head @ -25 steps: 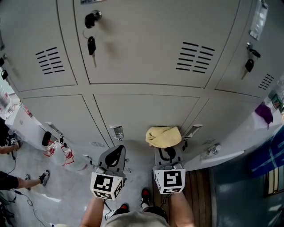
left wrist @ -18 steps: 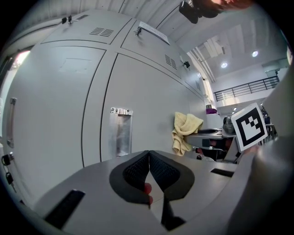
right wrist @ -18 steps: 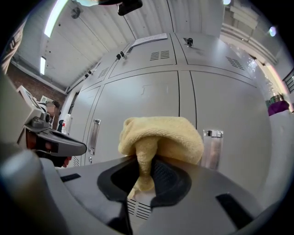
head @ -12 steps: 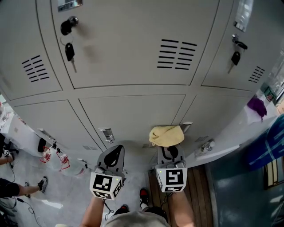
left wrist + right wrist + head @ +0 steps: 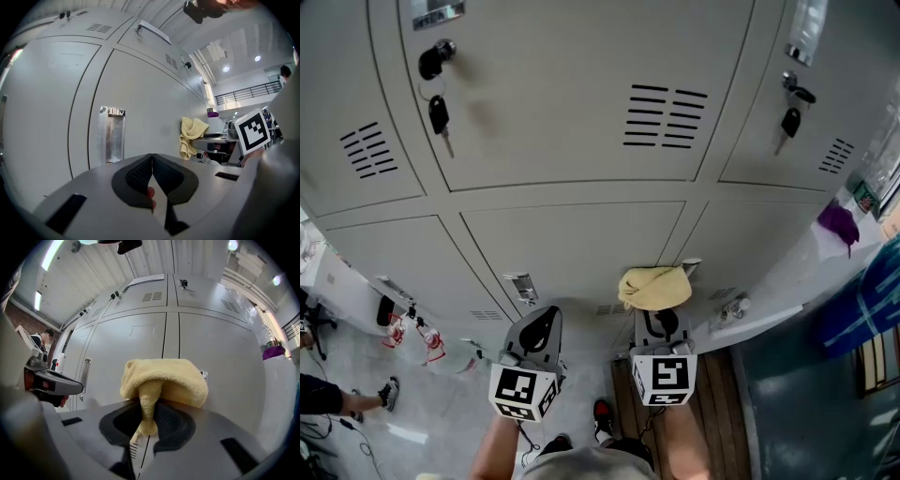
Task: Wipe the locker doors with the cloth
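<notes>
Floor under me, and two white tops beside the lockers

The lockers [image 5: 572,244] stand on a pale grey floor [image 5: 441,403], which gives way on my right to dark wooden boards [image 5: 722,422]. My own two red-and-black shoes are planted there, one [image 5: 605,412] about where grey meets wood, the other [image 5: 558,439] on the grey. Far to my left another person's dark shoe [image 5: 387,394] rests on the grey floor, with a thin cable [image 5: 347,427] trailing near it. A white top [image 5: 787,281] runs along my right and carries a purple thing [image 5: 839,223] at its far end. A second white top [image 5: 337,272] on my left has a black thing [image 5: 386,307] at its near edge, too small to name.
</notes>
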